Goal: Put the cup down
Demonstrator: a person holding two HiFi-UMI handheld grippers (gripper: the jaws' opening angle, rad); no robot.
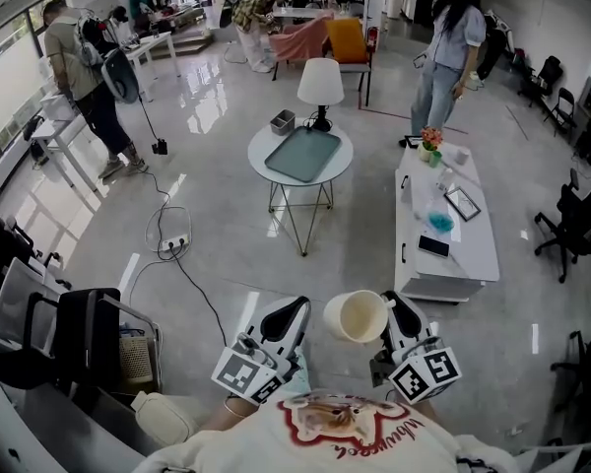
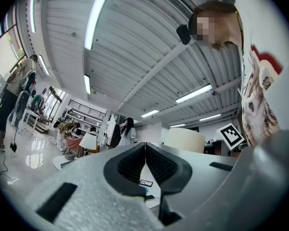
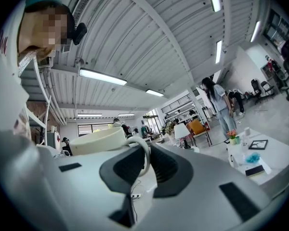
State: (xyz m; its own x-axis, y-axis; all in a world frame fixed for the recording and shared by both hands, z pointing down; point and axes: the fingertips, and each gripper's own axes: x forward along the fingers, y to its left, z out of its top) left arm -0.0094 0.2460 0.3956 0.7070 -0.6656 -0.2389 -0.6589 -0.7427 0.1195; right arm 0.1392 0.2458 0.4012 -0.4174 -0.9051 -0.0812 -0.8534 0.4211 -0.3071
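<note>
A cream cup (image 1: 357, 316) hangs in the air close to my chest, tipped on its side with its mouth toward the camera. My right gripper (image 1: 390, 308) is shut on the cup's handle. In the right gripper view the handle loop (image 3: 145, 154) sits between the jaws of the right gripper (image 3: 148, 154), and the cup (image 3: 98, 141) body lies left of them. My left gripper (image 1: 295, 313) is shut and empty, a little left of the cup. In the left gripper view, the left gripper (image 2: 145, 150) has its jaws pressed together and the cup (image 2: 184, 140) shows beyond them on the right.
Ahead stands a round white table (image 1: 264, 148) with a grey tray (image 1: 302, 154), a small box and a lamp (image 1: 320, 82). A long white low table (image 1: 471, 249) with small items is at right. Floor cables (image 1: 182, 264), a black chair (image 1: 84, 333) and several people are around.
</note>
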